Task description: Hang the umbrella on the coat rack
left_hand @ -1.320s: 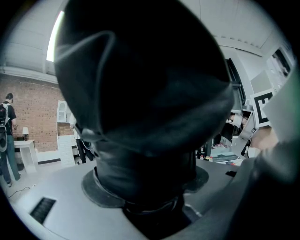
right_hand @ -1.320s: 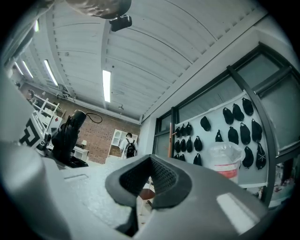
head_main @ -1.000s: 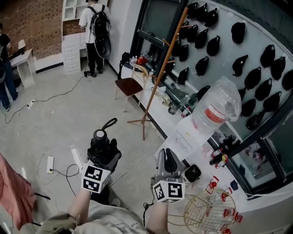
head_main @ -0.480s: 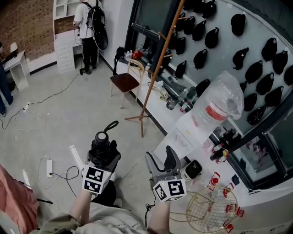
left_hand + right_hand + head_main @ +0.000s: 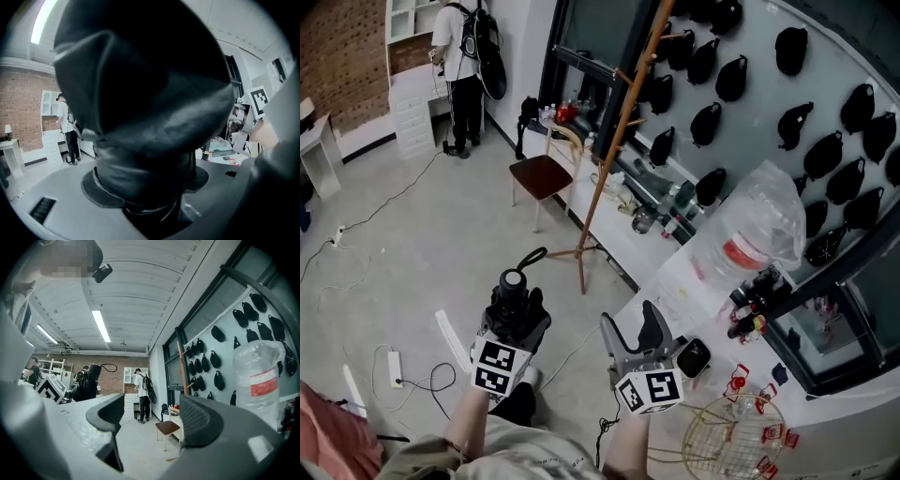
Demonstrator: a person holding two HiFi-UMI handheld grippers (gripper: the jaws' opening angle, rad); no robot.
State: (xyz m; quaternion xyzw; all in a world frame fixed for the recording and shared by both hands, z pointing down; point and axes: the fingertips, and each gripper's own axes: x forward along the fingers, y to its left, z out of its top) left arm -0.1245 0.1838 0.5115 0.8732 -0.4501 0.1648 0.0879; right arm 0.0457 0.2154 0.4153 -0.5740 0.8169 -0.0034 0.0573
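**Umbrella in hand, coat rack ahead**

Left tool (image 5: 514, 307): jaws clamped on a folded black umbrella (image 5: 512, 281). The umbrella stands nearly upright over the floor (image 5: 403, 234), and its strap loop curls at the top. In the left gripper view its dark fabric (image 5: 140, 93) fills the frame.

Chair (image 5: 544, 176): brown seat, farther off, just left of the rack.

Coat rack (image 5: 610, 187): wooden pole with side pegs, well apart from the umbrella, nothing hanging on it.

Right tool (image 5: 635, 328): jaws have just been opening and stand wide apart (image 5: 150, 416), nothing between them.

Surface (image 5: 675, 281): white, at right, carrying a large water bottle (image 5: 750, 230) and a wire basket (image 5: 727, 436)
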